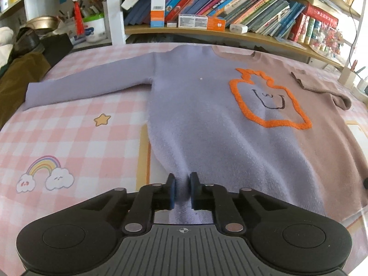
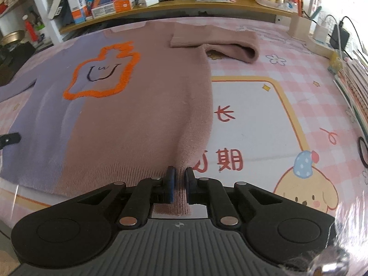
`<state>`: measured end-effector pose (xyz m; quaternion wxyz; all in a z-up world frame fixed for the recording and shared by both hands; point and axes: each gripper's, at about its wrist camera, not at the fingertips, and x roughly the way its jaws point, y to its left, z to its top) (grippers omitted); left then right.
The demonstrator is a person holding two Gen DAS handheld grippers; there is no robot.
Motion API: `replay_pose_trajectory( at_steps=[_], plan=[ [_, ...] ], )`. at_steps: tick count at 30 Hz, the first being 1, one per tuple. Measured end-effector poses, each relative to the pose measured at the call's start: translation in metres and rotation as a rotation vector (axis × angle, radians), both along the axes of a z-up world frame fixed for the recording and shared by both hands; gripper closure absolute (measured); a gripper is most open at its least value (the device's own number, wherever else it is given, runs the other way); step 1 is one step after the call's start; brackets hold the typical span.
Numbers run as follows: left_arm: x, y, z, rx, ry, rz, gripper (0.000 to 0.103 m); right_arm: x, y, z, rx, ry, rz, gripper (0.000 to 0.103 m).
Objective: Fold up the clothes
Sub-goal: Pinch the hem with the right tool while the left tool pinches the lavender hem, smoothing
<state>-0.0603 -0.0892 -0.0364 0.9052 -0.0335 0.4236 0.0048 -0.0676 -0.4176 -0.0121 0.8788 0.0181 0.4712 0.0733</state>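
surface: pink checked cloth [image 1: 69, 126]
left gripper [image 1: 182, 189]: pinching sweater [image 1: 207, 119] hem
right gripper [image 2: 179, 184]: pinching hem too
risk: uneven lift could skew fold

Lilac-and-brown sweater [image 1: 207, 115], pink-checked cloth [image 1: 80, 124]

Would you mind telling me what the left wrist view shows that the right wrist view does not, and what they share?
Only the left wrist view shows the lilac sleeve stretched out flat, a rainbow print, and the left gripper shut on the sweater's lilac hem. Only the right wrist view shows the right gripper shut on the brown hem, the folded-back brown sleeve in full, and a cartoon character. Both show the sweater with its orange patch and the bookshelf.
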Motion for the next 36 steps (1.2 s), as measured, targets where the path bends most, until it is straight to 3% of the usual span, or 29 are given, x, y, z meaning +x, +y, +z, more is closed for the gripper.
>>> replay_pose_trajectory(
  at_steps=[6,11,17,22,26,30,36],
  plan=[
    [-0.006,0.005,0.009,-0.031,0.024,-0.024,0.091,-0.002,-0.002,0.002,0.009,0.02,-0.043,0.095],
    [-0.001,0.007,0.011,-0.009,0.05,-0.079,0.086,-0.002,0.0,0.002,-0.009,0.025,-0.082,0.092],
    [0.001,0.01,0.027,-0.017,-0.038,-0.128,0.078,0.0,0.01,0.017,-0.067,-0.031,-0.128,0.071],
    [0.009,-0.002,0.029,-0.026,-0.068,-0.219,0.056,0.007,0.029,0.036,-0.098,-0.107,-0.122,0.058],
    [0.012,-0.003,0.025,-0.034,-0.074,-0.241,0.045,0.013,0.039,0.042,-0.112,-0.129,-0.1,0.056],
    [0.01,0.0,0.023,-0.039,-0.07,-0.225,0.043,0.028,0.039,0.044,-0.173,-0.174,-0.031,0.056],
    [0.002,-0.007,0.026,-0.015,-0.068,-0.139,0.042,0.082,0.033,0.038,-0.239,-0.224,0.128,0.056]
  ],
)
